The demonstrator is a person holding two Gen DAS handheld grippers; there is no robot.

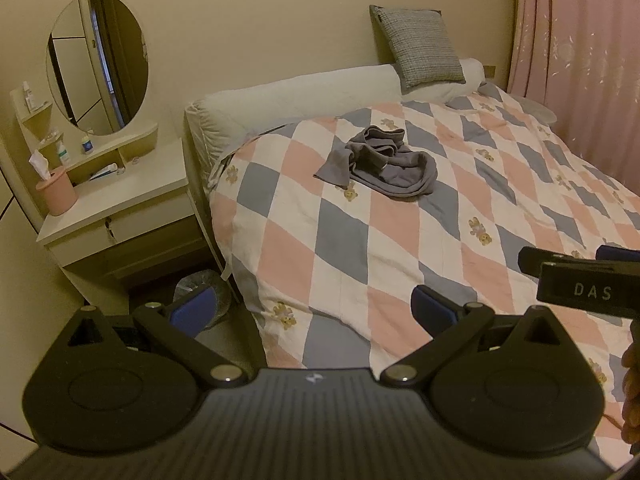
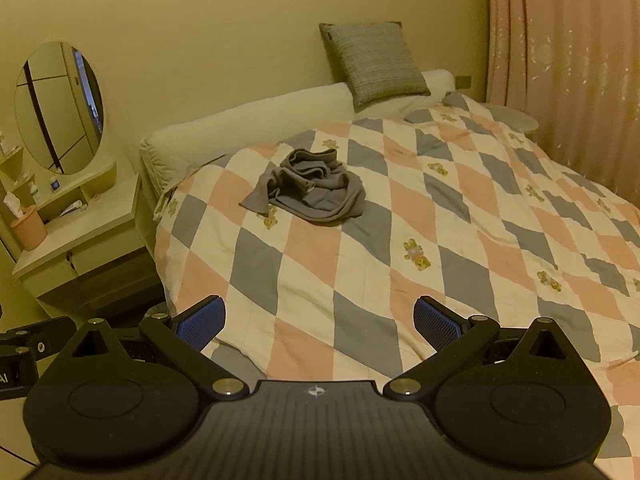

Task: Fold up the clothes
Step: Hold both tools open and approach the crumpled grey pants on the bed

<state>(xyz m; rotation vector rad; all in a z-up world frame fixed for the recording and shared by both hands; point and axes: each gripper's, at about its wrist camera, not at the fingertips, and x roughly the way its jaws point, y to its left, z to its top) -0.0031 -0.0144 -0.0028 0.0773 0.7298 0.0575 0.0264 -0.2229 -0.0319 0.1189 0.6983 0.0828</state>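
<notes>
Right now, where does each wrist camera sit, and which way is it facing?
Left wrist: behind the open left gripper, facing the bed's near corner and vanity; the right gripper and a bit of hand show at the right edge.
Right wrist: behind the open right gripper, looking up the quilt; the left gripper shows at the left edge.
Shared: the crumpled grey garment, grey cushion, oval mirror.
</notes>
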